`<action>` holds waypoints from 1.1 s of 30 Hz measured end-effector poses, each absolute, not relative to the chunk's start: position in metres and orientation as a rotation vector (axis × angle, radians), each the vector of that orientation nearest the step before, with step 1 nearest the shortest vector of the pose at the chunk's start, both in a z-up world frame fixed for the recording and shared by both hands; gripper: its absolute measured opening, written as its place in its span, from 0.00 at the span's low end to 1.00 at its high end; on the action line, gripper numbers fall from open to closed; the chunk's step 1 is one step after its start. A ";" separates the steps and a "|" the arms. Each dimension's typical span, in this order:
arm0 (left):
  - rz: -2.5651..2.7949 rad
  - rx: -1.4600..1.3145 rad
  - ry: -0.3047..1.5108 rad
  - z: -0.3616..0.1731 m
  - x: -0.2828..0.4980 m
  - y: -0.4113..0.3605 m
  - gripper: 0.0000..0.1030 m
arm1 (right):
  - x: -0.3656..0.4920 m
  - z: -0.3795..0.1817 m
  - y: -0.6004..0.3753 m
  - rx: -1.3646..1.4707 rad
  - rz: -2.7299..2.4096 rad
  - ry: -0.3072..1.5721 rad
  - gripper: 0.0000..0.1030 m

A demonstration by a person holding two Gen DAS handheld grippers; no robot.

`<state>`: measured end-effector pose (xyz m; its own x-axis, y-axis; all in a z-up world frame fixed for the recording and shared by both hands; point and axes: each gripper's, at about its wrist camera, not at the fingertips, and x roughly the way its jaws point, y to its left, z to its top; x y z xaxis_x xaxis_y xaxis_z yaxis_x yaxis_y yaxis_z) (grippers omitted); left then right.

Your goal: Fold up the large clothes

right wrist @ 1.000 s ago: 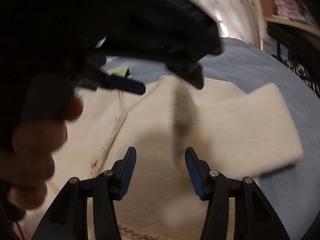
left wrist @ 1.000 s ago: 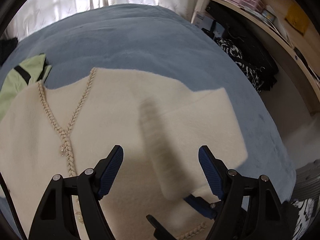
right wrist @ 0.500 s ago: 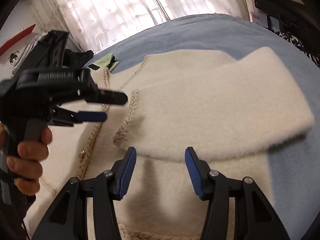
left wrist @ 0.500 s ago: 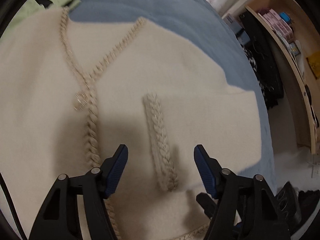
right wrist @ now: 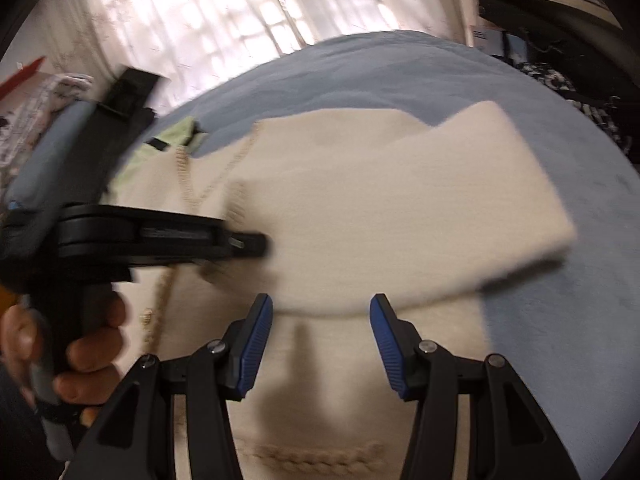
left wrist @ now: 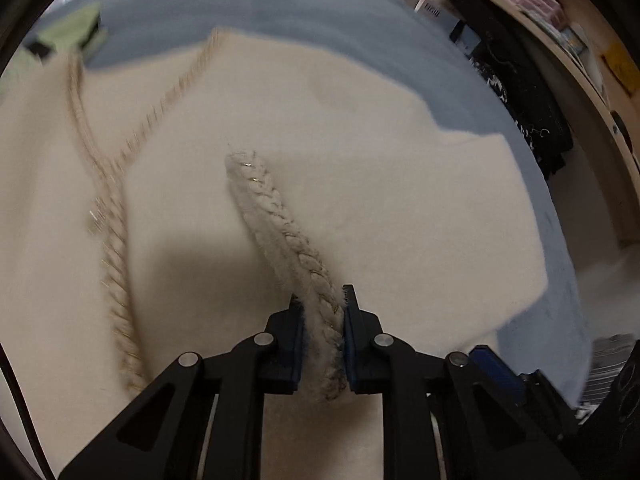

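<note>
Cream and fuzzy, the cardigan [left wrist: 192, 264] lies spread flat on a blue bed cover [left wrist: 328, 28], neckline toward the far side. At the far left a pale green garment [left wrist: 72, 36] lies against the cardigan's collar. Next comes the braided front trim [left wrist: 114, 248], running from the V of the neck down toward the camera. To its right 1 sleeve [left wrist: 400, 216] lies folded across the chest, and its braided cuff [left wrist: 280, 236] runs straight into the left gripper [left wrist: 320, 320]. The jaws are closing, and the 2 blue pads already press the near end of the cuff from both sides. Further right the blue cover slopes off toward a wooden shelf [left wrist: 576, 76] with dark clothes piled below it.

In the right wrist view, a person's hand [right wrist: 68, 356] at the left edge grips the handle of the left gripper [right wrist: 256, 246], whose tip rests on the cuff end of the sleeve [right wrist: 400, 216]. In the middle the right gripper [right wrist: 320, 344] hangs just above the sleeve's near edge, its fingers [right wrist: 256, 348] set apart with nothing pinched between them. White curtains [right wrist: 224, 20] hang behind the bed.
</note>
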<state>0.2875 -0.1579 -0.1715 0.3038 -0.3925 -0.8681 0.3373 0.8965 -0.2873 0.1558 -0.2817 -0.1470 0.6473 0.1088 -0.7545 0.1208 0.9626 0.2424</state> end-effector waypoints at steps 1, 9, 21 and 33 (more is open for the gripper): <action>-0.477 -0.040 1.133 -0.165 0.283 -0.158 0.13 | 0.153 -0.146 -0.284 0.277 -0.037 0.882 0.50; -0.306 0.108 0.823 -0.096 0.248 -0.130 0.13 | 0.158 -0.128 -0.344 0.438 -0.178 0.868 0.51; -0.074 0.017 0.864 -0.106 0.306 -0.036 0.14 | 0.196 -0.131 -0.381 0.512 -0.161 0.892 0.58; -0.077 -0.235 1.067 -0.180 0.352 0.002 0.53 | 0.265 -0.164 -0.414 0.616 -0.087 0.988 0.59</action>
<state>0.3515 0.0016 -0.1796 0.4828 -0.1758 -0.8579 -0.0505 0.9724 -0.2277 0.2649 -0.4141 -0.1637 0.5619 0.2026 -0.8020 0.3397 0.8275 0.4470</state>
